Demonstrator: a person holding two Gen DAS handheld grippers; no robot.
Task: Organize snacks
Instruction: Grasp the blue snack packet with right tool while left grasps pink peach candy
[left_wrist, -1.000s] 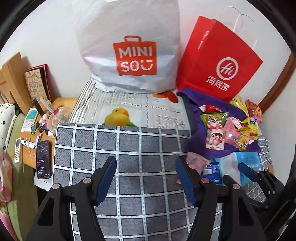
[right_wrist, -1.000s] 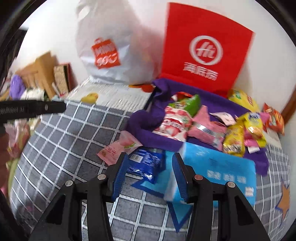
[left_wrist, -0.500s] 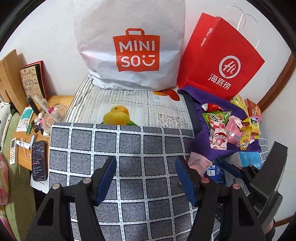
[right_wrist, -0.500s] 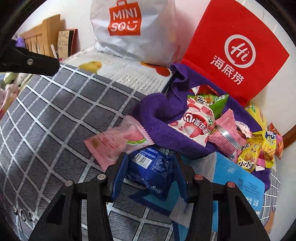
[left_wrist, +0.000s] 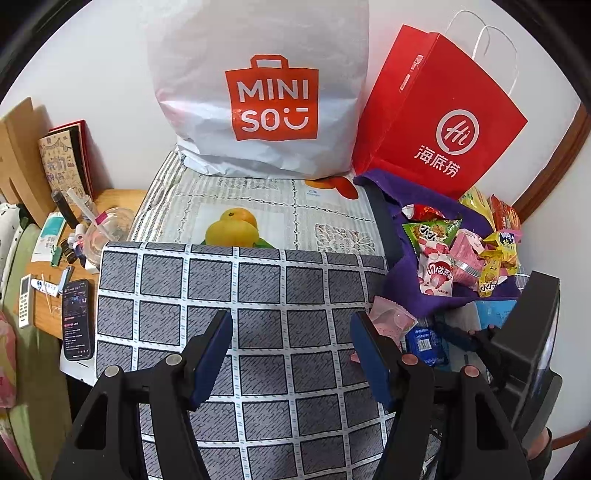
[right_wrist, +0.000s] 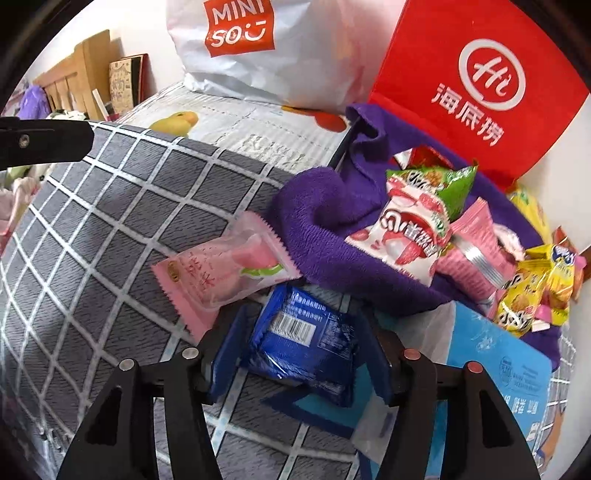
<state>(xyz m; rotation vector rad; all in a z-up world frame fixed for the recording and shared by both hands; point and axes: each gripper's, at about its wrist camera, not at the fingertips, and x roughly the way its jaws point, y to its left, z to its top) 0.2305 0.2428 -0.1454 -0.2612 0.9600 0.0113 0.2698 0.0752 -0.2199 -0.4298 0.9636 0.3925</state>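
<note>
A blue snack packet (right_wrist: 303, 338) lies on the grey checked cloth (right_wrist: 110, 221), between the open jaws of my right gripper (right_wrist: 299, 347), which straddles it without visibly squeezing. A pink peach-print packet (right_wrist: 225, 273) lies just left of it. A heap of snack packets (right_wrist: 424, 229) sits on a purple towel (right_wrist: 321, 218). My left gripper (left_wrist: 291, 354) is open and empty over the checked cloth (left_wrist: 258, 295). The left wrist view also shows the pink packet (left_wrist: 391, 319), the blue packet (left_wrist: 424, 341) and the right gripper (left_wrist: 461, 332).
A white MINISO bag (left_wrist: 266, 92) and a red paper bag (left_wrist: 439, 114) stand against the back wall. A light blue pack (right_wrist: 506, 365) lies right of the blue packet. A phone (left_wrist: 77, 319) and small clutter lie on a wooden side table (left_wrist: 122, 199) at left.
My right gripper has moved forward and down until its jaws stand on either side of the blue packet. My left gripper has drawn back a little and stays open.
</note>
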